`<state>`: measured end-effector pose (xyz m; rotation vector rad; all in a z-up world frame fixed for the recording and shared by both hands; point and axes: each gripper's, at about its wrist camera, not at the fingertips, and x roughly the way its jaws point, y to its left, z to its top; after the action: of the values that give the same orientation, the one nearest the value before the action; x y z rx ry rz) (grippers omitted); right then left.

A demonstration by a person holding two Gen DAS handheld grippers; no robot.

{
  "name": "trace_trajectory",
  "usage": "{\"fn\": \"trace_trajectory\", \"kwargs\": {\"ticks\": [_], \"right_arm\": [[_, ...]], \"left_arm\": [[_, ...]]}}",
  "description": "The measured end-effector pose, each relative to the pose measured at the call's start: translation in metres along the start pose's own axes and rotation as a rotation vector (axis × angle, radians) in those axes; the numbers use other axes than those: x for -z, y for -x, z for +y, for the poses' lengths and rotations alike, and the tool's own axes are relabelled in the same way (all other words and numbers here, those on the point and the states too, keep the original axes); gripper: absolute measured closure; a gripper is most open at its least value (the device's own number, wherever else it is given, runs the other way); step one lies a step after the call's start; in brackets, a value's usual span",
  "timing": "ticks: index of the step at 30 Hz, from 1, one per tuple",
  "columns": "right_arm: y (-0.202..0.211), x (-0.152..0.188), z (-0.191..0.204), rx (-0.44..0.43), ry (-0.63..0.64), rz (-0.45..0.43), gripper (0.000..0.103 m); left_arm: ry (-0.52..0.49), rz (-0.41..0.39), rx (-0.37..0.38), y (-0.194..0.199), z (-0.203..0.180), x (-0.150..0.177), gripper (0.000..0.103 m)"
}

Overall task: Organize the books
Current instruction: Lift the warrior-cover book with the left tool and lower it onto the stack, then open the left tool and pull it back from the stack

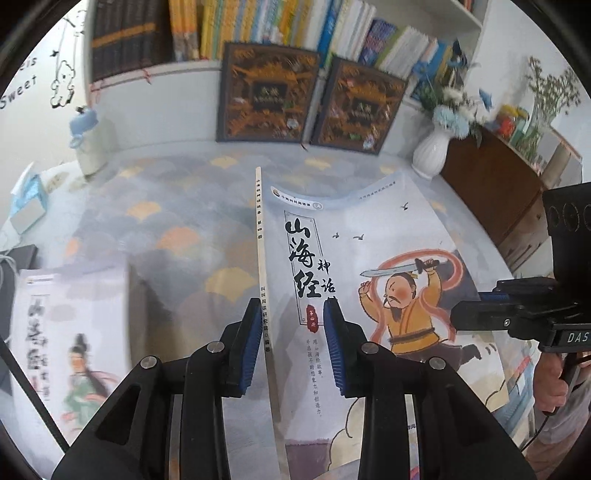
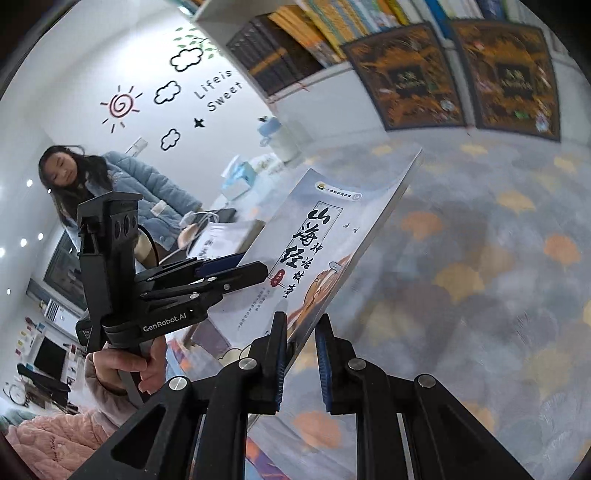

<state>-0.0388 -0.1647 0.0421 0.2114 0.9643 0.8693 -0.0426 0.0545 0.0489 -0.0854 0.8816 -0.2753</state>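
A thin pale picture book [image 1: 369, 258] with a sword-waving figure in yellow on its cover hangs tilted above the patterned tablecloth [image 1: 177, 221]. My left gripper [image 1: 290, 347] is shut on its spine edge, the spine lying against the left pad. In the right wrist view the same book [image 2: 332, 229] slants up and away, and my right gripper [image 2: 301, 360] is shut on its near edge. Each gripper shows in the other's view: the right one [image 1: 460, 314] at the book's right side, the left one [image 2: 255, 267] at its left side.
A second book of the series [image 1: 70, 350] lies at the left. Two dark ornate books [image 1: 266, 92] [image 1: 362, 107] lean under a full bookshelf [image 1: 258, 26]. A white vase of flowers [image 1: 432, 155], a blue-capped bottle [image 1: 88, 140] and a tissue box [image 1: 27, 199] stand around. A person in a blue coat [image 2: 122, 184] sits beyond.
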Motion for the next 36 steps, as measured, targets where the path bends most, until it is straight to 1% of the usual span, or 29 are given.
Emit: {"fn": "trace_trajectory", "kwargs": {"ticks": [4, 5, 7, 13, 18, 23, 25, 26, 27, 29, 30, 31, 32, 33, 34, 35, 36], "right_arm": [[-0.017, -0.013, 0.026, -0.029, 0.042, 0.010, 0.088], [-0.026, -0.018, 0.035, -0.037, 0.059, 0.014, 0.088], [-0.040, -0.025, 0.049, -0.055, 0.085, 0.026, 0.088], [-0.091, -0.041, 0.093, -0.124, 0.144, 0.086, 0.087], [-0.132, -0.045, 0.123, -0.186, 0.172, 0.138, 0.087], [-0.167, -0.034, 0.135, -0.218, 0.176, 0.199, 0.087], [-0.177, -0.028, 0.134, -0.215, 0.167, 0.221, 0.087], [-0.183, -0.024, 0.131, -0.205, 0.158, 0.233, 0.087], [-0.186, -0.019, 0.131, -0.188, 0.155, 0.238, 0.087], [-0.195, -0.012, 0.126, -0.107, 0.151, 0.241, 0.083], [-0.197, -0.009, 0.122, -0.085, 0.136, 0.243, 0.083], [-0.195, -0.007, 0.120, -0.099, 0.116, 0.226, 0.078], [-0.192, -0.005, 0.118, -0.079, 0.105, 0.224, 0.061], [-0.189, -0.004, 0.117, -0.047, 0.105, 0.227, 0.048], [-0.185, -0.001, 0.117, -0.009, 0.108, 0.224, 0.020], [-0.179, 0.002, 0.115, 0.007, 0.106, 0.208, 0.005], [-0.172, 0.000, 0.110, 0.012, 0.099, 0.191, 0.005]], "left_arm": [[0.029, -0.048, -0.035, 0.027, 0.028, -0.001, 0.074], [0.035, -0.057, -0.041, 0.031, 0.034, -0.002, 0.074], [0.053, -0.077, -0.062, 0.043, 0.050, -0.001, 0.071], [0.131, -0.119, -0.124, 0.074, 0.108, 0.008, 0.071], [0.207, -0.114, -0.169, 0.090, 0.158, 0.028, 0.071], [0.240, -0.078, -0.191, 0.089, 0.181, 0.049, 0.071], [0.250, -0.057, -0.193, 0.084, 0.189, 0.057, 0.071], [0.248, -0.037, -0.206, 0.080, 0.192, 0.060, 0.071], [0.239, -0.018, -0.246, 0.075, 0.193, 0.062, 0.070], [0.190, -0.001, -0.415, 0.069, 0.189, 0.065, 0.067], [0.172, 0.007, -0.493, 0.069, 0.186, 0.065, 0.063], [0.154, 0.009, -0.550, 0.069, 0.182, 0.064, 0.058], [0.130, 0.000, -0.562, 0.071, 0.175, 0.063, 0.053], [0.121, -0.009, -0.540, 0.072, 0.171, 0.063, 0.030], [0.105, -0.029, -0.486, 0.075, 0.163, 0.061, 0.009], [0.096, -0.042, -0.466, 0.076, 0.158, 0.060, 0.006], [0.082, -0.062, -0.451, 0.079, 0.149, 0.059, 0.006]]}}
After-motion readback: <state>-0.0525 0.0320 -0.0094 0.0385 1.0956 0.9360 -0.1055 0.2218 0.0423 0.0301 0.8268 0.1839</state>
